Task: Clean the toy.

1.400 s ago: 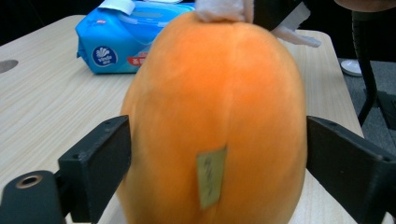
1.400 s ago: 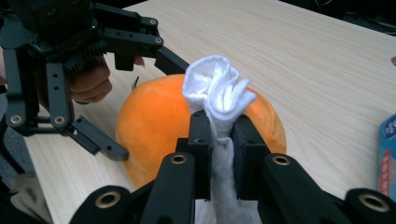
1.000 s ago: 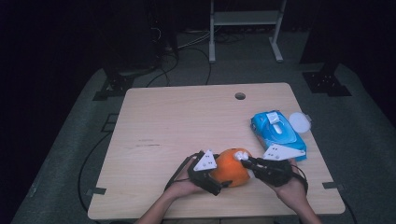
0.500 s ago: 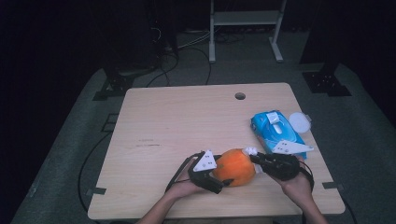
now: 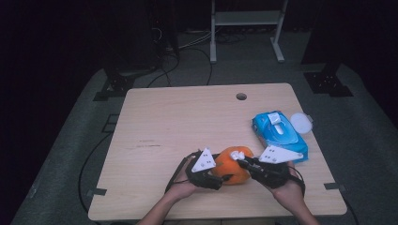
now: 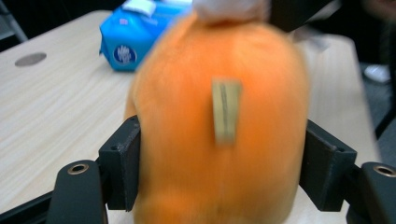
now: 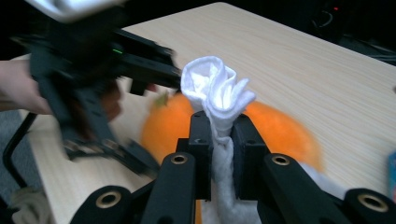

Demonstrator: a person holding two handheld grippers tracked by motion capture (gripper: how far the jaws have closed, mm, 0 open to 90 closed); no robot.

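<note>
Orange plush toy, near bench front edge: left gripper fingers, just closing, now clamp its body; right gripper fingers pinch its white cloth tuft; two-handed hold secured.

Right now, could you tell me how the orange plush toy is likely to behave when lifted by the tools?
The orange plush toy looks soft and fuzzy, so it will probably squash between the left tool rather than slip. It bulges past the pads, suggesting lightness. The white cloth pinched by the right tool looks floppy.
</note>
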